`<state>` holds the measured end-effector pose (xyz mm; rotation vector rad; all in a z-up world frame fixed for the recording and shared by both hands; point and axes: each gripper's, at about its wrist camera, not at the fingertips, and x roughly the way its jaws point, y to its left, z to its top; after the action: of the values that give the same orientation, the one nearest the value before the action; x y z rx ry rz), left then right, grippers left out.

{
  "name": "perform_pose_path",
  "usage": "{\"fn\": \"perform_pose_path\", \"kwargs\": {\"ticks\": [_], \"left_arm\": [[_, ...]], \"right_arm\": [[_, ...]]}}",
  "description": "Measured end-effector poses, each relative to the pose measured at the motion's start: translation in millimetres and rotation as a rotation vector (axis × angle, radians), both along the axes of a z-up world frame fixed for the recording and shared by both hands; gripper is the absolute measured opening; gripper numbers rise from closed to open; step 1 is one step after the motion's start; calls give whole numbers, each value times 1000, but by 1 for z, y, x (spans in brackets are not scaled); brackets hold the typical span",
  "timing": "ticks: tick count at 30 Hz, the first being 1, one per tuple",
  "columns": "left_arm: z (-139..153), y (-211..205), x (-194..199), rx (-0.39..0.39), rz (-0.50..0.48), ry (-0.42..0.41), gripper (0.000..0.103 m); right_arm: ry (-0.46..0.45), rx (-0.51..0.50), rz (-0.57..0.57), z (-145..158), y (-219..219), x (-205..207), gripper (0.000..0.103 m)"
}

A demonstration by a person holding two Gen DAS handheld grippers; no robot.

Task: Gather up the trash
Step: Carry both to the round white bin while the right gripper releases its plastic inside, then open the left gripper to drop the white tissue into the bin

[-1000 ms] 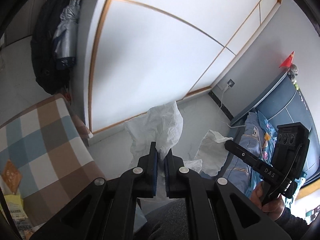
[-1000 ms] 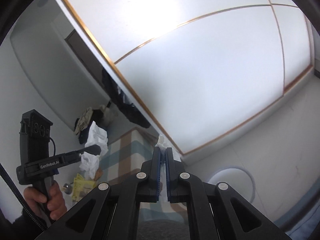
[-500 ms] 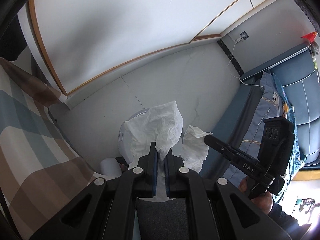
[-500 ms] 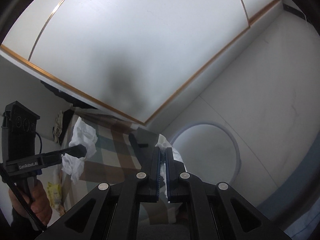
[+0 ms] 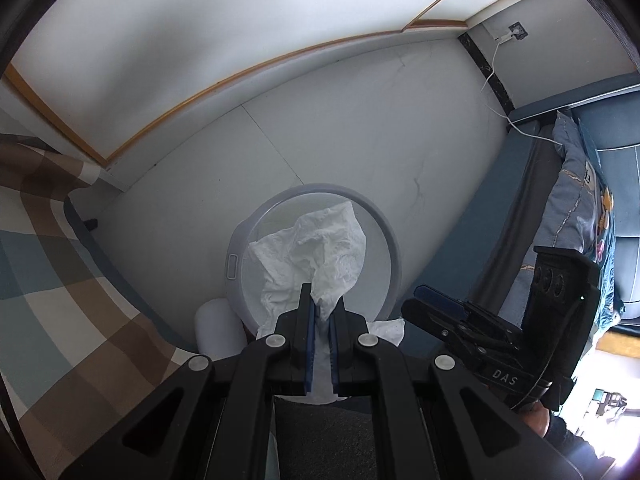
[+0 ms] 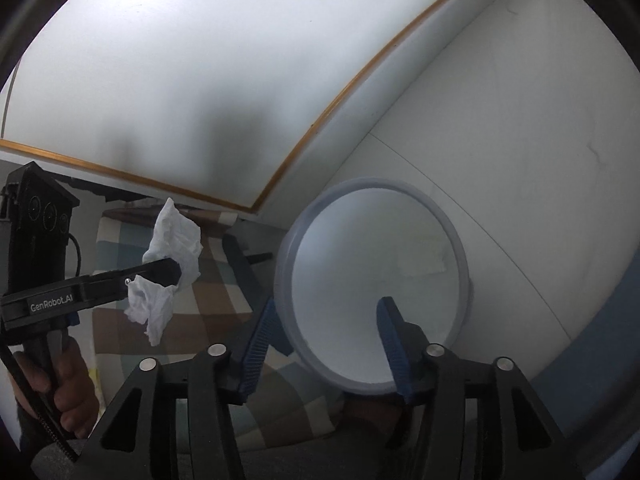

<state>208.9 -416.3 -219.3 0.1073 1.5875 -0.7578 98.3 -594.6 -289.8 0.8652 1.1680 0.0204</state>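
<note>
Now left tool [image 5: 319,318] clamped on tissue [image 5: 316,248], hanging over bin [image 5: 394,248] mouth. Right tool [image 6: 324,332] jaws opening, nothing between them, bin directly below. Left-held tissue next to drop.

tissue [image 5: 316,256]: white | bin [image 6: 460,248]: pale grey-blue rim, white inside | cloth [image 5: 48,264]: brown, blue, cream checks | left gripper [image 5: 321,312]: black, blue pads | floor [image 5: 360,128]: light grey | bedding [image 5: 576,208]: blue, printed

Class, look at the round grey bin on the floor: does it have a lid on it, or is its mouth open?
Open. The bin shows its rim and pale inside from above, with no lid across it; the left gripper holds a crumpled tissue over it.
</note>
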Motion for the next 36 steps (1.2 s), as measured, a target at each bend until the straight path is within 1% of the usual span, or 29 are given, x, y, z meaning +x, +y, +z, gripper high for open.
{"fn": "perform_pose_path", "kwargs": {"ticks": [2,4,6,8,10,12,13,14,15,16,17,18,19,21,23,24,26,29,32,36], "left_arm": [[-5,-8,-1,13,-14,17,2],[-13,-14,-1,37,-30,33,2],[-21,-21,-2,55,-47,68,2],[-27,-29,-5,68,-73,87,2],[-38,-34,-7,93,-85,99,3],[-47,-39,-8,109,-86,126,4],[-51,-42,-8,120,-83,135,5],[-53,-44,-8,130,-86,138,14],[-54,-47,-9,144,-91,129,33],[-55,-48,-10,170,-89,105,46],[-55,-48,-10,184,-75,83,67],[-54,-47,-9,179,-60,69,69],[-52,-46,-9,160,-55,60,69],[-46,-45,-9,158,-51,26,69],[-37,-43,-10,133,-46,-2,70],[-32,-41,-10,119,-45,-11,74],[-24,-37,-10,126,-47,-42,81],[-10,-27,-12,129,-47,-111,81],[8,-10,-12,103,4,-161,81],[34,19,-17,64,86,-226,81]], "right_arm": [[16,-15,-12,-1,-10,-10,62],[35,-35,-30,0,-14,-19,72],[26,-16,-23,1,-18,-26,72],[17,-29,-26,5,-20,-32,72],[29,-36,-51,5,-22,-34,72],[33,-16,-68,7,-24,-37,72],[36,-24,-70,9,-24,-39,72],[37,-43,-77,13,-26,-38,72],[34,-51,-85,15,-27,-41,72],[33,-51,-93,16,-28,-43,73],[35,-52,-101,16,-28,-42,73],[38,-51,-108,18,-27,-42,73],[39,-48,-114,16,-26,-40,73],[42,-54,-120,16,-25,-42,73],[45,-75,-118,19,-25,-44,73],[45,-86,-117,20,-25,-45,73],[43,-104,-114,23,-23,-46,74],[39,-117,-119,27,-23,-46,75],[34,-98,-119,33,-20,-45,75],[11,-137,-105,48,-12,-44,78]]}}
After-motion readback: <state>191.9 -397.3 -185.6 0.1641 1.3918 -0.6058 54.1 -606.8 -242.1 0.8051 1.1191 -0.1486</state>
